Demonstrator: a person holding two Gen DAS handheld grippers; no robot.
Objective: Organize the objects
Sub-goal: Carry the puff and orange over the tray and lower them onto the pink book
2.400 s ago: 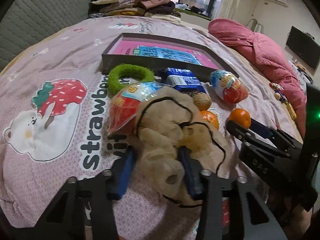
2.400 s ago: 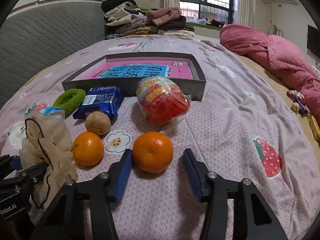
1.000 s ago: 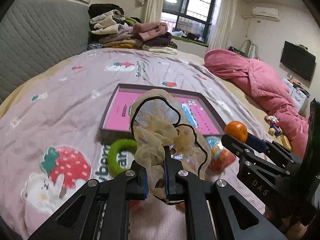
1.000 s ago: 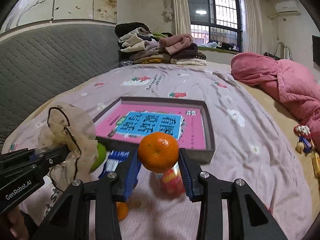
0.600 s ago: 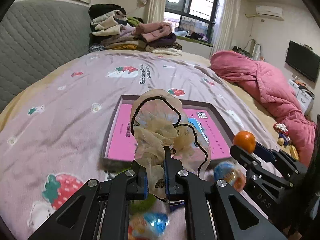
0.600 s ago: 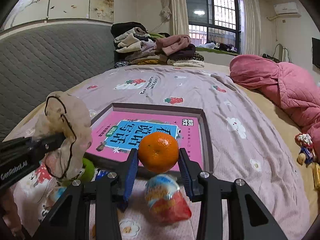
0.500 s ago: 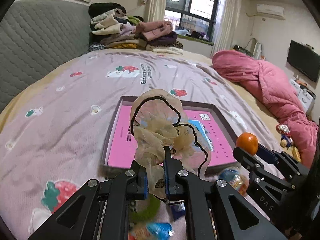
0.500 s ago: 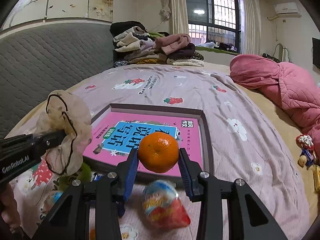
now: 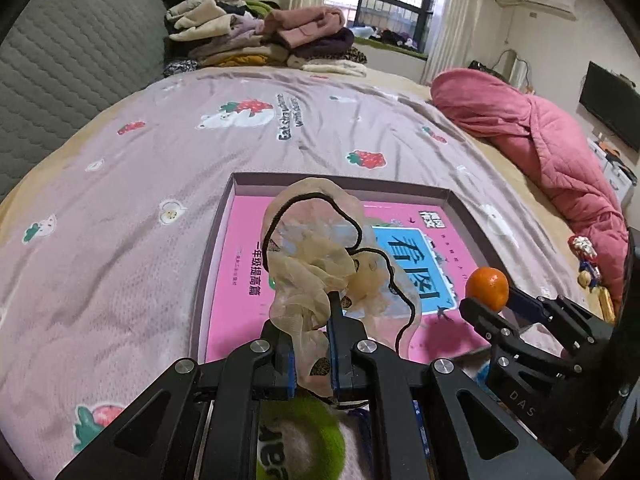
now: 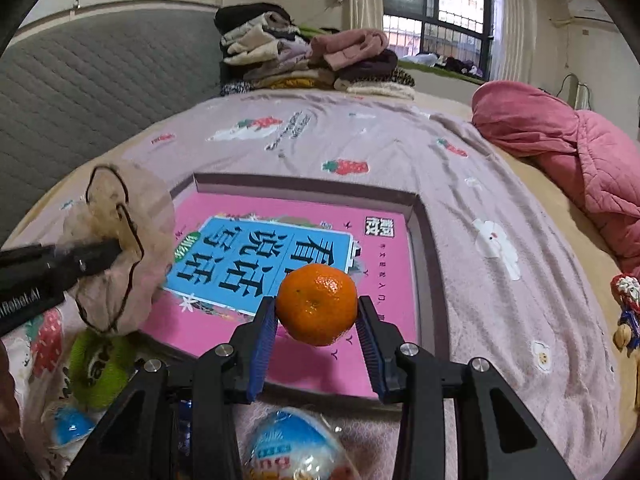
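Seen from the left wrist: left tool (image 9: 313, 354) clenched on a sheer beige scrunchie (image 9: 320, 264), held above the shallow box (image 9: 218, 220) with its pink book (image 9: 240, 280); ruffle rising toward 12 o'clock, long axis roughly upright. At 3 o'clock, right tool (image 9: 490, 304) gripping a tangerine (image 9: 487, 282). Green ring (image 9: 308, 440) glimpsed at 6 o'clock.

Shown only from the right wrist: right tool (image 10: 316, 330) closed on the tangerine (image 10: 317, 304), above the near part of the box (image 10: 424, 232); wrapped toy egg (image 10: 294, 450) at 6 o'clock on the bed (image 10: 500, 300); scrunchie (image 10: 124, 248) at 9 o'clock, in the left tool (image 10: 106, 252); green ring (image 10: 96, 368) below it.
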